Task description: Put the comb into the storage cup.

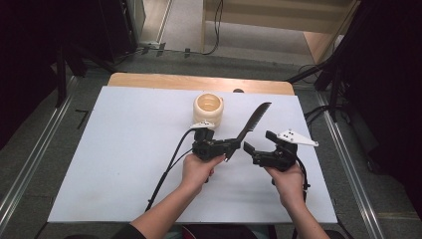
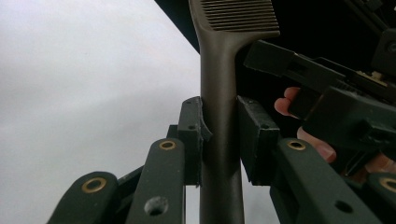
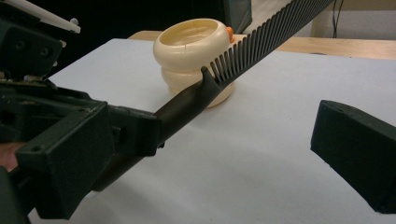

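Comb point(image 1: 254, 121) handle sits pinched between the left gripper's point(image 1: 230, 146) jaws, raised off the white table point(image 1: 124, 149) near the cream holder point(image 1: 208, 109), teeth end free so the right gripper point(image 1: 258, 141), jaws spread just beside it, can likely take hold.

black grippers point(image 1: 234, 146), brass rivets, trailing cables

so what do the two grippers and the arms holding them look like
Both are blocky matte black tools. The left gripper has brass-ringed pivot holes on its jaw links and a black cable trailing toward the person. The right gripper carries a pale grey three-cornered plate on top. Forearms are bare, with a dark sleeve edge at the left elbow.
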